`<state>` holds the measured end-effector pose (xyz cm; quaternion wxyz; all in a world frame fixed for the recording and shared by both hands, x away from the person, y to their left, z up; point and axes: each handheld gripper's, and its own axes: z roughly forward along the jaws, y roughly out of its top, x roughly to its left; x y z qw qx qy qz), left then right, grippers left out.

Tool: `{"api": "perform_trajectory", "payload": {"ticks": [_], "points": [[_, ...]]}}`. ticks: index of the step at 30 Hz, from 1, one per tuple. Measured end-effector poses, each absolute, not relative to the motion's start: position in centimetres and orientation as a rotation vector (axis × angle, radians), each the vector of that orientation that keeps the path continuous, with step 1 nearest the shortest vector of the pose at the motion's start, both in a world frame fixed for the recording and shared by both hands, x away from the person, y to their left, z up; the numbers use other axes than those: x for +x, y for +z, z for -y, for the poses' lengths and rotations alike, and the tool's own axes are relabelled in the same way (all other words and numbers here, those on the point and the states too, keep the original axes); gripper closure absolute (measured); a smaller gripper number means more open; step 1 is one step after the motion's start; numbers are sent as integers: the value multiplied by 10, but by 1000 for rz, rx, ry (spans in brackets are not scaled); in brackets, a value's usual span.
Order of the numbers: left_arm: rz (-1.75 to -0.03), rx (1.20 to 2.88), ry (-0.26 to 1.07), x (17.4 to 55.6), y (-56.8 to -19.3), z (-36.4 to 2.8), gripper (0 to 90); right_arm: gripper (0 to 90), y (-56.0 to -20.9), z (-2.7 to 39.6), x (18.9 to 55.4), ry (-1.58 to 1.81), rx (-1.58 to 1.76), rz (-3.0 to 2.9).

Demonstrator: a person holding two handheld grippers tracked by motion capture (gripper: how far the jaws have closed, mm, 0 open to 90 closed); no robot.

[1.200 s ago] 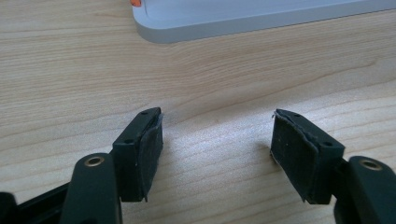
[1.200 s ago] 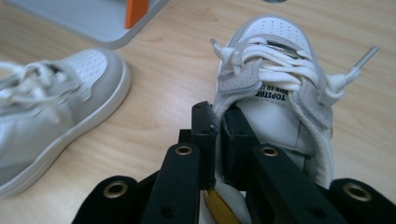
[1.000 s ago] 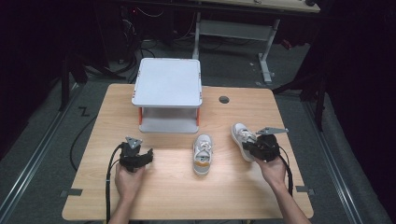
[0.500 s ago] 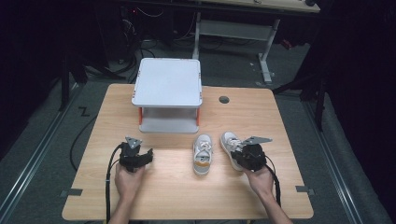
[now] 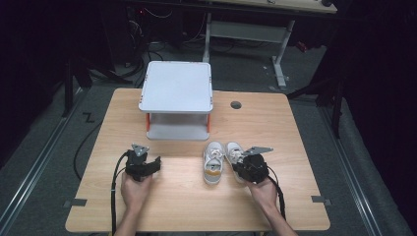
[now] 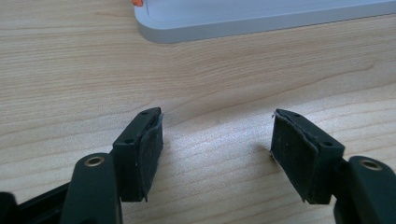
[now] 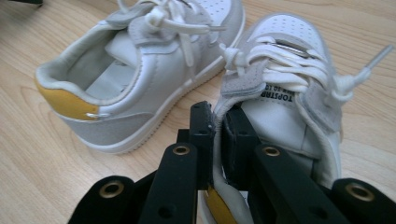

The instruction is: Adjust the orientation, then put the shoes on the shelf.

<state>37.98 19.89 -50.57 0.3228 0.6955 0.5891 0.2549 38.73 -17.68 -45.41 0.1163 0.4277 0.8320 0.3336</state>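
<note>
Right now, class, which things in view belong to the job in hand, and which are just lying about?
Part of the job:
- right gripper, clamped on the collar of the held sneaker
- second sneaker, set close beside it
- two-tier grey shelf, probably where the pair goes

Just lying about:
- left gripper, open over bare wooden table
- round cable hole

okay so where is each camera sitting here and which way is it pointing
High view: above the person's side of the table, looking forward and down; both forearms, left tongs, right tongs.
Left gripper view: on the left tongs, open over bare wood, facing the shelf.
Right gripper view: on the right tongs, pinching the right shoe.
Shared: both shoes; left shoe.
</note>
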Motion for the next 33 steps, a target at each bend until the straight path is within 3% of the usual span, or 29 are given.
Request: {"api": "perform_trajectory", "payload": {"ticks": [15, 25, 33], "points": [[-1551, 1824, 675, 380, -506, -199, 343, 750, -459, 171, 384, 1062, 1267, -2500], [-1553, 1819, 676, 380, -506, -199, 341, 529, -457, 177, 380, 1175, 1263, -2498], [-1551, 1834, 688, 380, -506, -197, 338, 536, -448, 213, 369, 1352, 1268, -2370]]}}
